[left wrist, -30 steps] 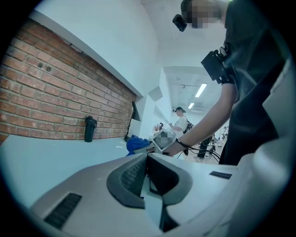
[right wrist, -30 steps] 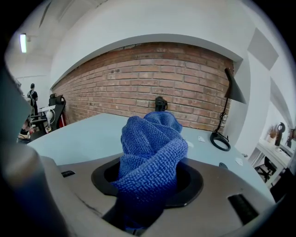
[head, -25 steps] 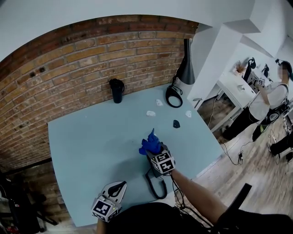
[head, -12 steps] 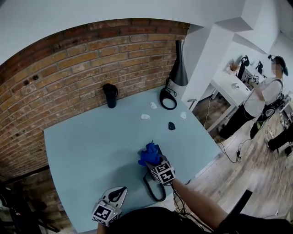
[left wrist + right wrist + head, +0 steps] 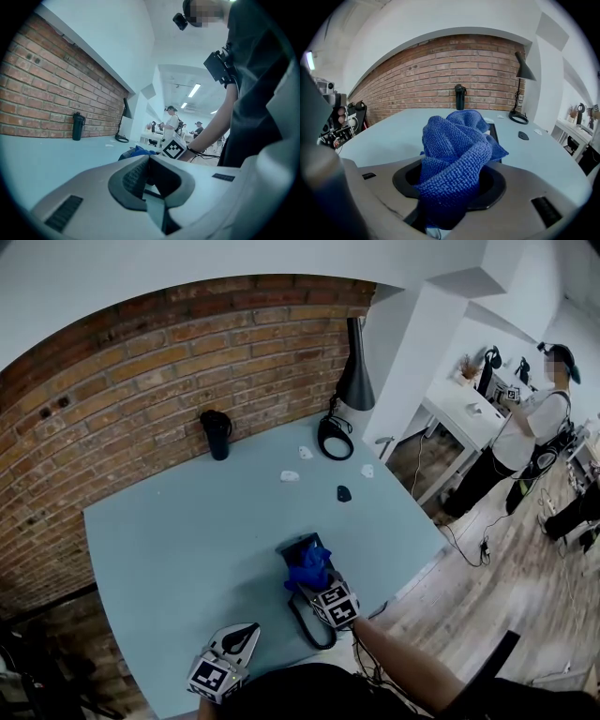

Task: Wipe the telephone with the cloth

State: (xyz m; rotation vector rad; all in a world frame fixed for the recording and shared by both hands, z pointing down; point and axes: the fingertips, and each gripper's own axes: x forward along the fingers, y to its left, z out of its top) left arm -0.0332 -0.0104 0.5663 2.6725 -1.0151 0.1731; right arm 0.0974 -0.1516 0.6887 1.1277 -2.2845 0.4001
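While the right gripper pinches the blue cloth down on the telephone at frame centre, the left gripper sits lower left, jaws pressed together, nothing between them.

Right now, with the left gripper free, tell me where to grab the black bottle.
Best clamp the black bottle round its straight body below the lid, coming level from the table's open side: it stands upright close to the brick wall, which blocks the back.
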